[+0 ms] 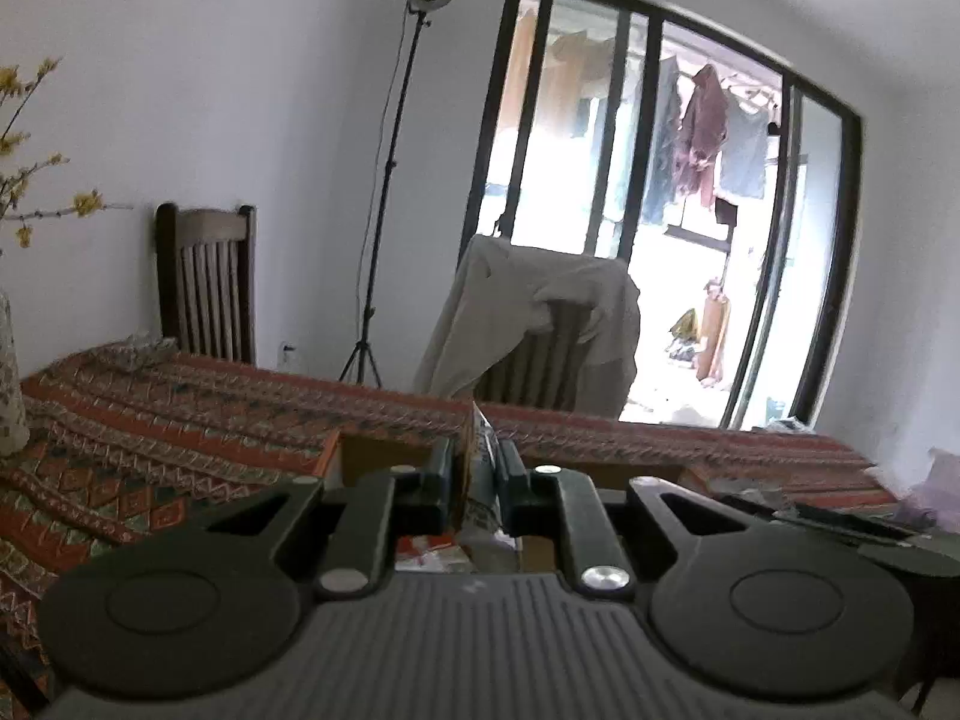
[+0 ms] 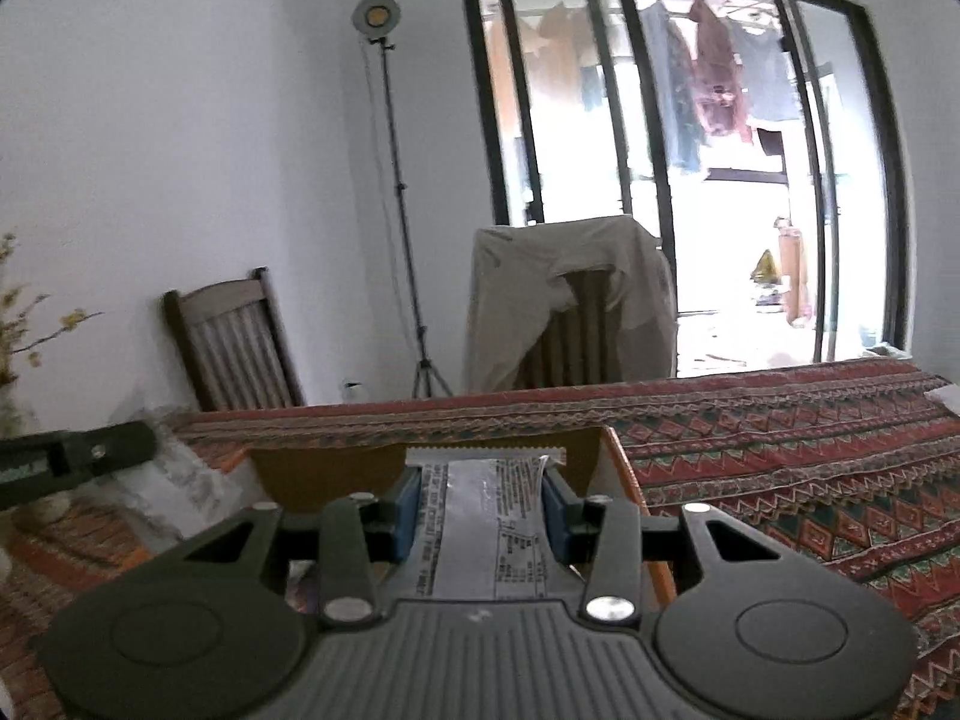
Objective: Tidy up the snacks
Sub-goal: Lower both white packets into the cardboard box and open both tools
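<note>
Both grippers carry snacks over the cardboard box on the cloth-covered bench. The right gripper has its fingers clamped across the flat width of a silver packet, printed back upward. The left gripper is pinched nearly closed on a thin packet held edge-on. Judged: both are being brought to the box for stowing

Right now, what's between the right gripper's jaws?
A silvery printed snack packet, held flat between the blue pads of the right gripper, above an open cardboard box. It shows in the right wrist view.
</note>
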Demonstrator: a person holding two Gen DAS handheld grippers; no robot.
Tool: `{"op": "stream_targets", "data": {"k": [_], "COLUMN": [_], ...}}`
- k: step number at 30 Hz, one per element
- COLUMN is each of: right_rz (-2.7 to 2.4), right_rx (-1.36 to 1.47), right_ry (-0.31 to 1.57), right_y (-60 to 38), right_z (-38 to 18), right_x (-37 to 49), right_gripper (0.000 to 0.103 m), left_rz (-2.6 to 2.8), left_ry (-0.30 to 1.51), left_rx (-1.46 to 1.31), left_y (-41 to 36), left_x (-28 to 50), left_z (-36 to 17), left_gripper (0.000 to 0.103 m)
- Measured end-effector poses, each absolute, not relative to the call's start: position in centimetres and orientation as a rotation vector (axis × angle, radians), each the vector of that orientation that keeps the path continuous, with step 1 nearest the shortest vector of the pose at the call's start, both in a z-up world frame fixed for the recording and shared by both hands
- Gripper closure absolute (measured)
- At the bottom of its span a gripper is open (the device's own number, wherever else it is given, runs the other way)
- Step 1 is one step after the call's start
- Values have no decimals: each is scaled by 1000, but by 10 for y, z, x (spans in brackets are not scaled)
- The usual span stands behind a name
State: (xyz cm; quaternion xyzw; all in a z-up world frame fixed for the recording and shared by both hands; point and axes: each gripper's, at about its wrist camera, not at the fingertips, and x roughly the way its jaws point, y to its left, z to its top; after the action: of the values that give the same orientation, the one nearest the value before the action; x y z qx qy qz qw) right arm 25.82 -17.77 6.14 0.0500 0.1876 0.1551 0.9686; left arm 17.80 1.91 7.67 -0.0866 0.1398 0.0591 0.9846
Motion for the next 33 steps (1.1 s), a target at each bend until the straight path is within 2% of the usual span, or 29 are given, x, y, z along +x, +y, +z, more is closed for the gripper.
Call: {"op": "stream_targets", "data": {"k": [9, 12, 14, 15, 16, 17, 18, 19, 20, 22, 24, 33], "right_rz": [343, 346, 346, 348, 347, 345, 345, 344, 342, 332, 328, 323], "right_rx": [20, 18, 23, 29, 34, 38, 44, 51, 54, 61, 67, 84], "right_ry": [452, 474, 478, 475, 470, 465, 461, 459, 455, 450, 449, 422], "right_y": [-162, -161, -162, -163, -165, -167, -169, -171, -172, -174, -175, -180], "right_z": [34, 29, 29, 29, 29, 29, 29, 30, 31, 31, 31, 33], "right_x": [262, 263, 264, 263, 262, 261, 262, 262, 261, 261, 262, 258], "right_gripper": [63, 59, 58, 53, 44, 39, 26, 16, 14, 10, 0, 0], "left_rz": [127, 140, 155, 158, 159, 162, 171, 184, 199, 217, 213, 233], "left_ry": [395, 422, 431, 433, 435, 433, 426, 415, 400, 376, 369, 395], "left_rx": [-169, -171, -175, -175, -176, -183, -189, -192, -192, -170, -164, -195], "left_y": [31, 35, 36, 38, 39, 39, 40, 40, 39, 37, 35, 40], "left_x": [202, 205, 205, 207, 207, 207, 205, 203, 201, 198, 198, 200], "left_z": [48, 39, 36, 36, 35, 36, 36, 37, 38, 40, 40, 37], "left_gripper": [88, 88, 84, 79, 66, 44, 31, 10, 0, 0, 0, 0]}}
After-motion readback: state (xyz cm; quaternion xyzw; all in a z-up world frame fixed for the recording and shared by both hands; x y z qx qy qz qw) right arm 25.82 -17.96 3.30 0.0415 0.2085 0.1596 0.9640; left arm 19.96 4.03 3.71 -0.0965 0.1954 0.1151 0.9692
